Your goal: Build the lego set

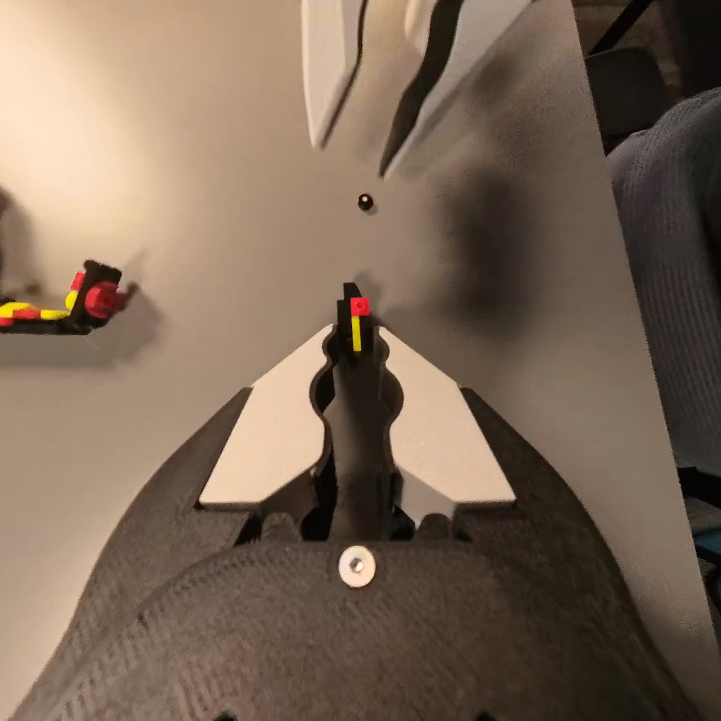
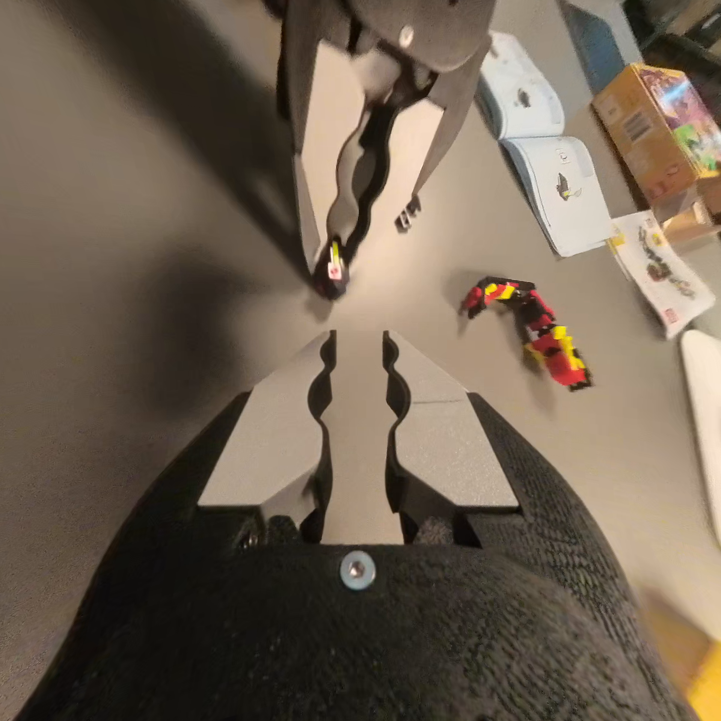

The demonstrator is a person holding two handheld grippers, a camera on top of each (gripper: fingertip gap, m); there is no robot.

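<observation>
My left gripper [image 1: 354, 331] is shut on a small black lego piece with a red and a yellow part [image 1: 356, 320], held just above the grey table. It also shows in the right wrist view [image 2: 331, 273]. A small black round piece [image 1: 366, 202] lies on the table ahead of it. My right gripper [image 2: 359, 335] is open and empty, its fingers [image 1: 331, 78] pointing back at my left one. The red, yellow and black lego build [image 2: 530, 327] lies on the table to the right of my right gripper; it also shows at the left of the left wrist view [image 1: 78, 304].
A small black lego piece [image 2: 409, 216] lies behind the left gripper. Open instruction booklets [image 2: 554, 187], a loose sheet [image 2: 663, 273] and a cardboard lego box [image 2: 659, 128] sit at the far right. A person's grey sleeve [image 1: 671, 273] is beyond the table edge. The tips of one gripper are about 7 centimetres away from the tips of the other.
</observation>
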